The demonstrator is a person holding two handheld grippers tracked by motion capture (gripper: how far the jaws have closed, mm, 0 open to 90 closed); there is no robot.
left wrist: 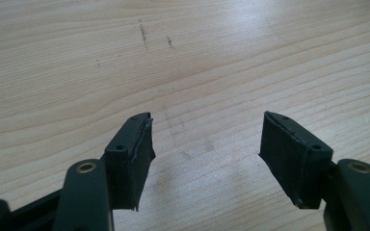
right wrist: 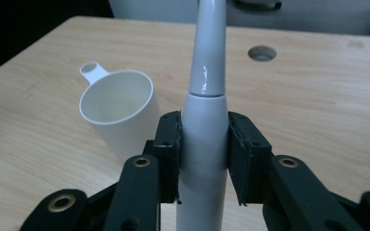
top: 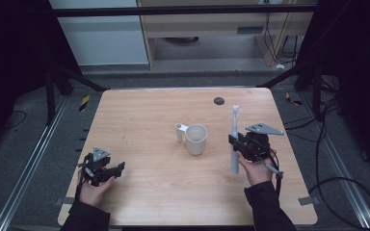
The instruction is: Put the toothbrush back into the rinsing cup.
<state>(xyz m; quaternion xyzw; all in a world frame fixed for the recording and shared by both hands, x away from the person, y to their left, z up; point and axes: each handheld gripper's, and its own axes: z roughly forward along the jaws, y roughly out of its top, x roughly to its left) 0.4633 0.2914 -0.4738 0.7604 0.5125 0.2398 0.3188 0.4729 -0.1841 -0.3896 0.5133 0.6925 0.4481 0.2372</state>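
Observation:
A white electric toothbrush (top: 234, 139) stands upright in my right gripper (top: 236, 143), which is shut on its thick handle. In the right gripper view the black pads (right wrist: 168, 144) press both sides of the toothbrush (right wrist: 204, 125), whose neck rises out of the top of the frame. A white cup (top: 196, 138) with a side handle stands at the table's middle, just left of the toothbrush. In the right gripper view the cup (right wrist: 118, 108) shows beyond the jaws, to the left. My left gripper (top: 118, 168) rests near the front left, open, with bare wood between its fingers (left wrist: 135, 159).
The wooden table (top: 139, 110) has a dark round hole (top: 218, 100) near its far edge, behind the cup. Cables lie on the floor to the right of the table. Metal rails run along both sides.

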